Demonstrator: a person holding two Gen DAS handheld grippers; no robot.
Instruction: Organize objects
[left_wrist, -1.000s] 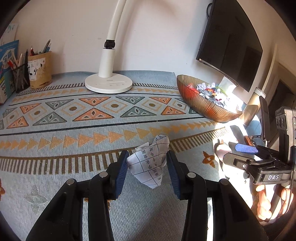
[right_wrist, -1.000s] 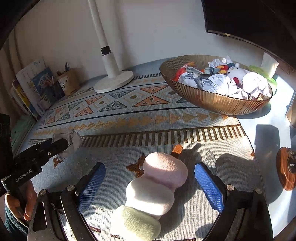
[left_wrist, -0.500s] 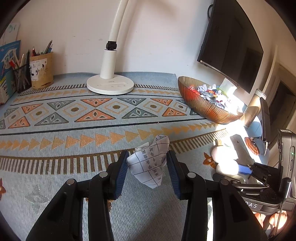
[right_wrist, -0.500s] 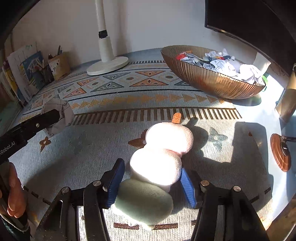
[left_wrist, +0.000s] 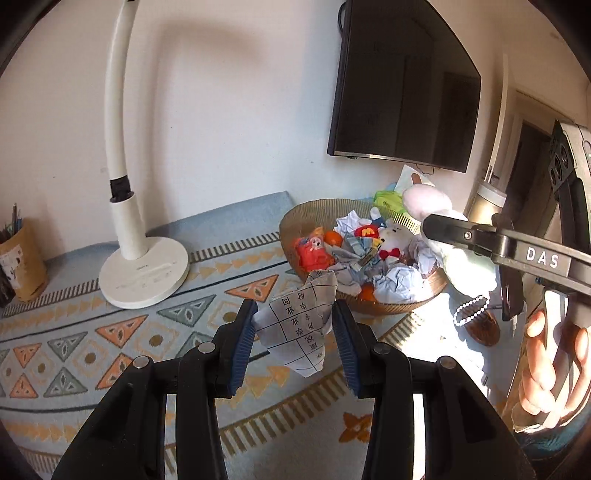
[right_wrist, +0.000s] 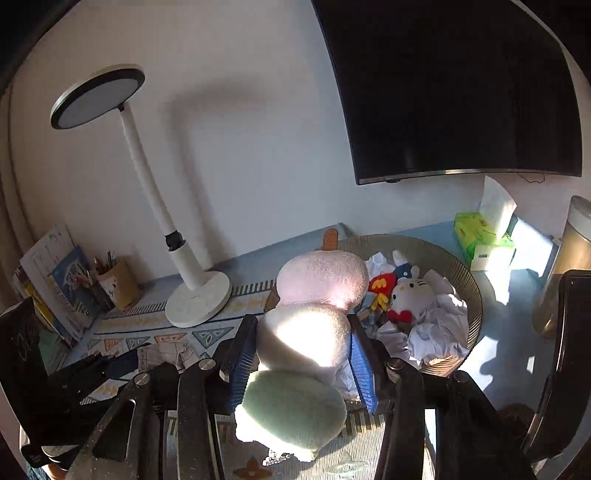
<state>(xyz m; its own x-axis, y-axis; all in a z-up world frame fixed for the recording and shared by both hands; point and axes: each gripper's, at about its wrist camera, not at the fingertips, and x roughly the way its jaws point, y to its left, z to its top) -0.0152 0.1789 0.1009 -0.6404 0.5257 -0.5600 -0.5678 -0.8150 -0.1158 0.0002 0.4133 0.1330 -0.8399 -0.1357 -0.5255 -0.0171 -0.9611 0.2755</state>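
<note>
My left gripper (left_wrist: 295, 339) is shut on a crumpled paper ball (left_wrist: 299, 325) with printed grid characters, held above the patterned mat just short of the brown ribbed bowl (left_wrist: 291, 221). My right gripper (right_wrist: 301, 354) is shut on a plush dango toy (right_wrist: 306, 332) with pink, white and green balls, lifted beside the bowl (right_wrist: 469, 291). The toy also shows in the left wrist view (left_wrist: 436, 221) over the bowl's right rim. The bowl holds crumpled papers, a white kitty plush (right_wrist: 410, 295) and other small toys.
A white desk lamp (left_wrist: 142, 269) stands on the mat at the back. A pencil holder (right_wrist: 118, 284) and books are at the far left. A dark monitor (left_wrist: 402, 85) hangs on the wall. A green tissue pack (right_wrist: 480, 236) lies behind the bowl.
Both grippers rose and moved toward the bowl. The right gripper closed on the dango toy and lifted it off the mat. The left kept hold of the paper ball.
</note>
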